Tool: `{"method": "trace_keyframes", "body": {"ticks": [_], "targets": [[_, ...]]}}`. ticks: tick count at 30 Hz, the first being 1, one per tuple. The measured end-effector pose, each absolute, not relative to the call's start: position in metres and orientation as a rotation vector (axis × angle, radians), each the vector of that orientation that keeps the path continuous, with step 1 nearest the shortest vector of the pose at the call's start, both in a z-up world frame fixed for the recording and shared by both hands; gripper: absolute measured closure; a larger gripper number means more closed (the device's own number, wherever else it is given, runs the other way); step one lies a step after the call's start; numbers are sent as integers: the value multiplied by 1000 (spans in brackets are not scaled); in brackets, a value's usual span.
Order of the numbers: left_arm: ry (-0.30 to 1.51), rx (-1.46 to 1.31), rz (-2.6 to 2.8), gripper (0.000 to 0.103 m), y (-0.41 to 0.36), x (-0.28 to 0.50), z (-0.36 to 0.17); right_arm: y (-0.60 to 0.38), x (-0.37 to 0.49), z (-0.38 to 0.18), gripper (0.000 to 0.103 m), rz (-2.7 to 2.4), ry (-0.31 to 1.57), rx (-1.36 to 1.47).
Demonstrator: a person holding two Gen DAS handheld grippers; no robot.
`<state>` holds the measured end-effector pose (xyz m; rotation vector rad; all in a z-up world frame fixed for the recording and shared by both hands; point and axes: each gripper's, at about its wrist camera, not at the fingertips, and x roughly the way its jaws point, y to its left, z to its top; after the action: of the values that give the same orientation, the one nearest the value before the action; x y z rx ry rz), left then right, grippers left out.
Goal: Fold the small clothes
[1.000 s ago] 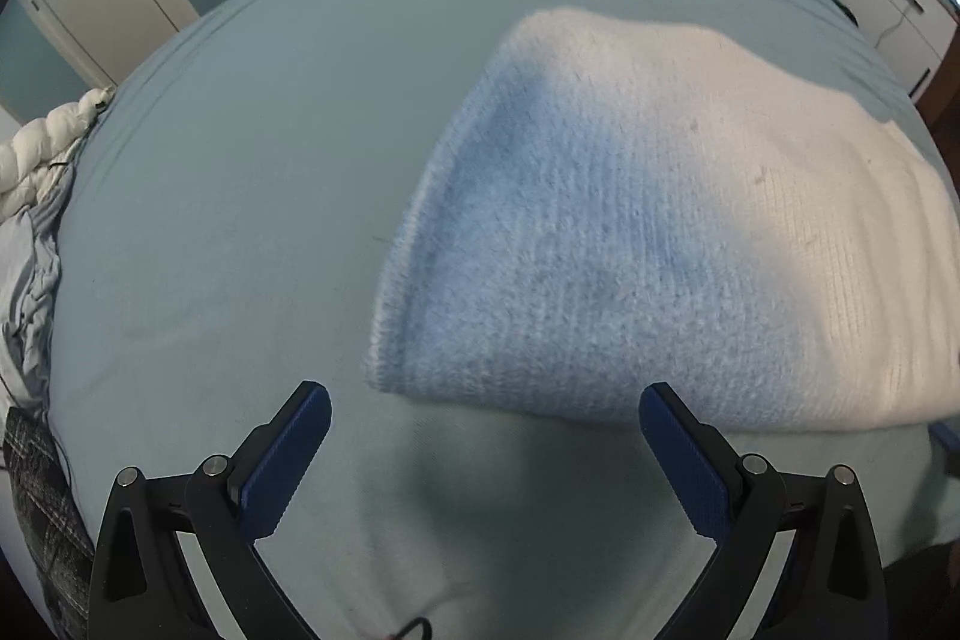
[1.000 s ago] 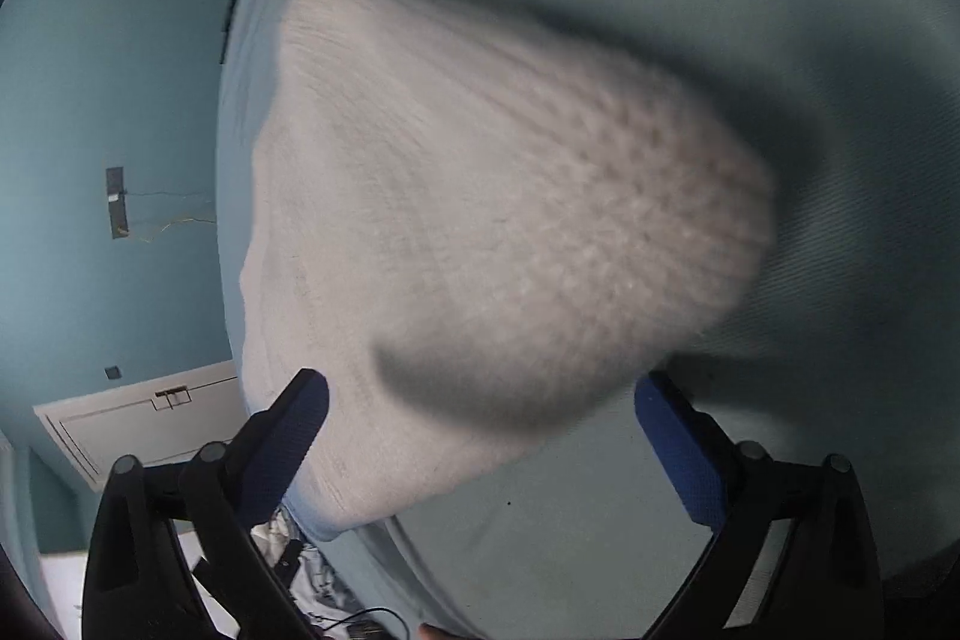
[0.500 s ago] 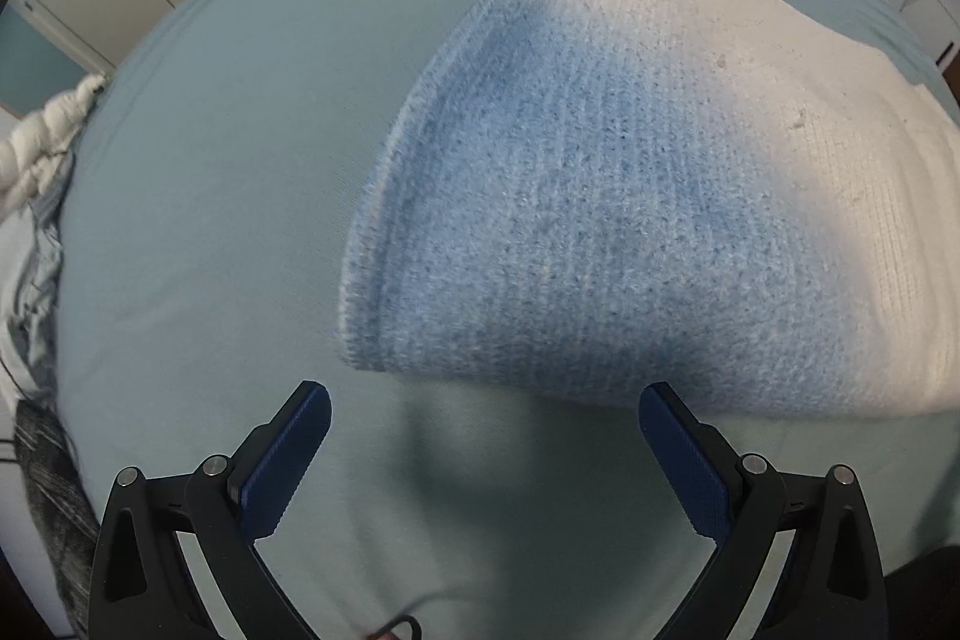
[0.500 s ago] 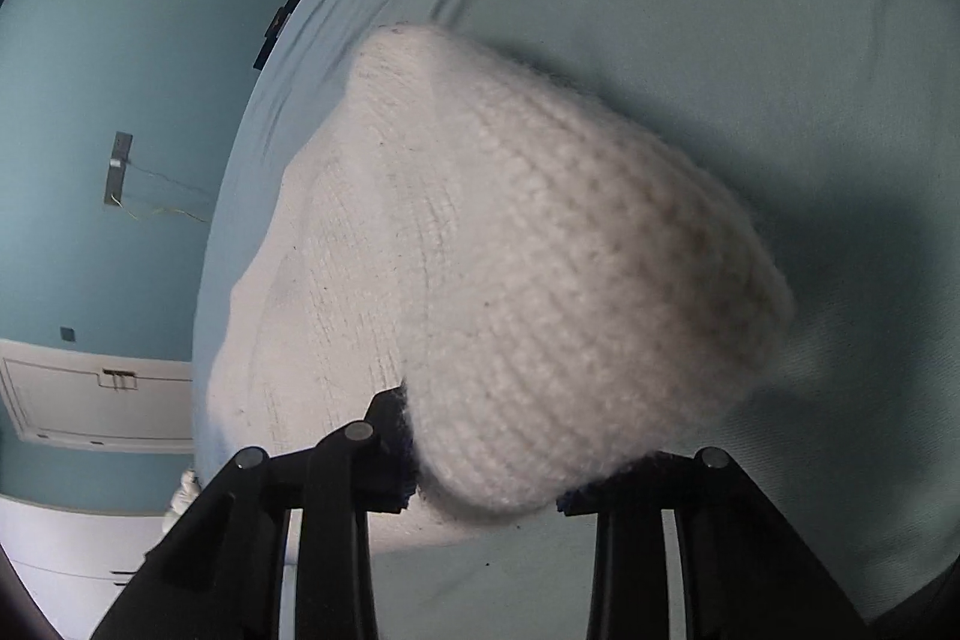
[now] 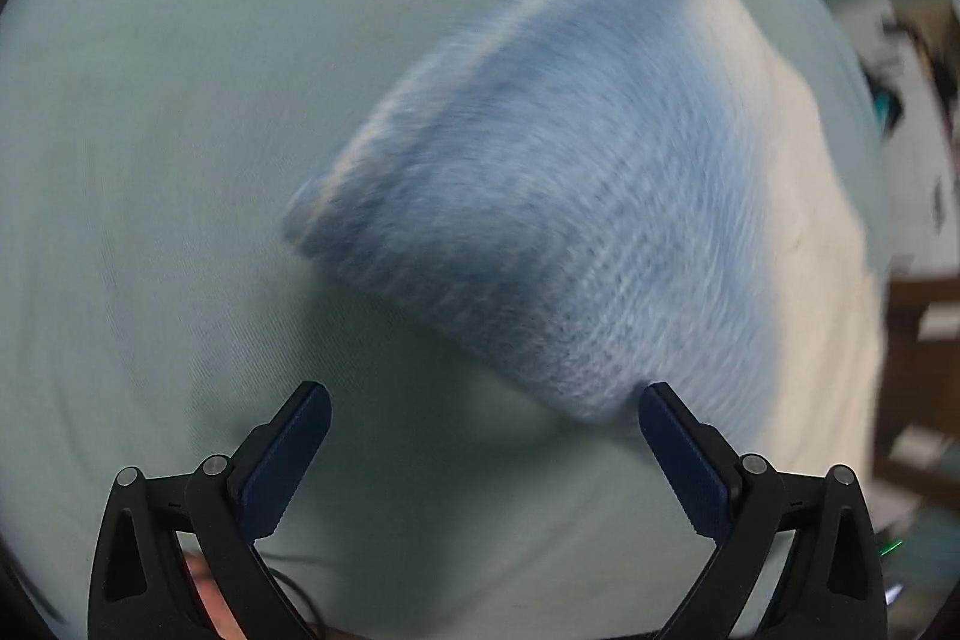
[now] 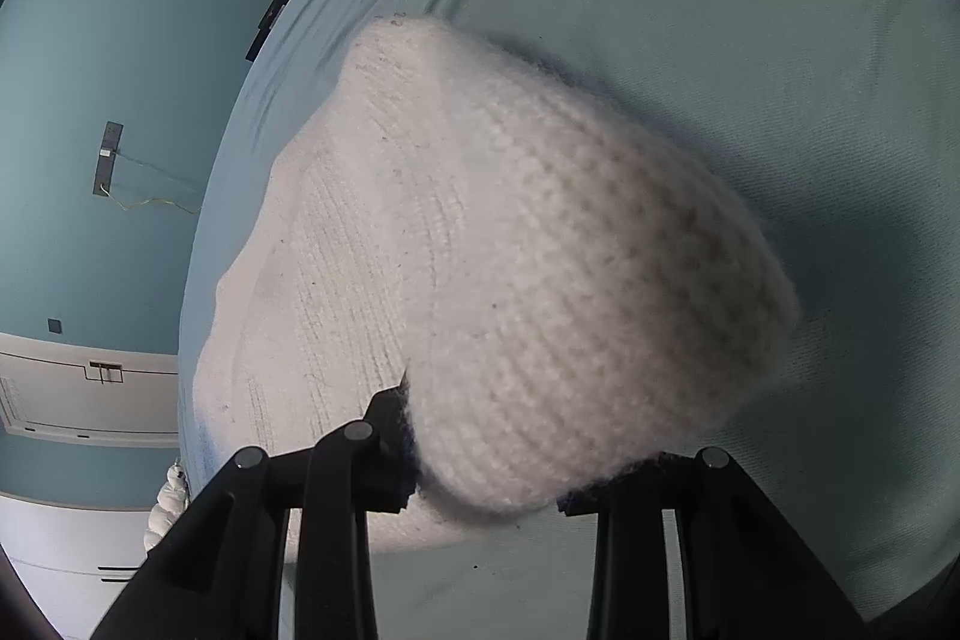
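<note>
Right gripper clamps knit cloth edge; left gripper spread wide over bare sheet

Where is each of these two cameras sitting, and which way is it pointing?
Left wrist view: sits on the left gripper, looking steeply down at the bed sheet; its open jaws and a bit of hand show.
Right wrist view: sits on the right gripper, angled down across the bed; its fingers clamp the knitted hat.
Shared: both see the same white hat and pale blue sheet.
</note>
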<state>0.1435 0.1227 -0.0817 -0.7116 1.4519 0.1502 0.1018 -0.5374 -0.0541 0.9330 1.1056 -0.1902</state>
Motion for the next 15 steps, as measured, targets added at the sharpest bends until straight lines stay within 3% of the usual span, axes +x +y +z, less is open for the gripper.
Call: {"method": "trace_keyframes", "body": {"ticks": [4, 12, 15], "targets": [[1408, -866, 134, 0, 129, 141, -92, -537, 103, -53, 76, -194, 1108, 923], [1394, -916, 124, 1, 133, 166, -105, -537, 108, -56, 75, -193, 1106, 952], [1392, -997, 83, 16, 137, 177, -109, -539, 106, -57, 75, -184, 1097, 965]]}}
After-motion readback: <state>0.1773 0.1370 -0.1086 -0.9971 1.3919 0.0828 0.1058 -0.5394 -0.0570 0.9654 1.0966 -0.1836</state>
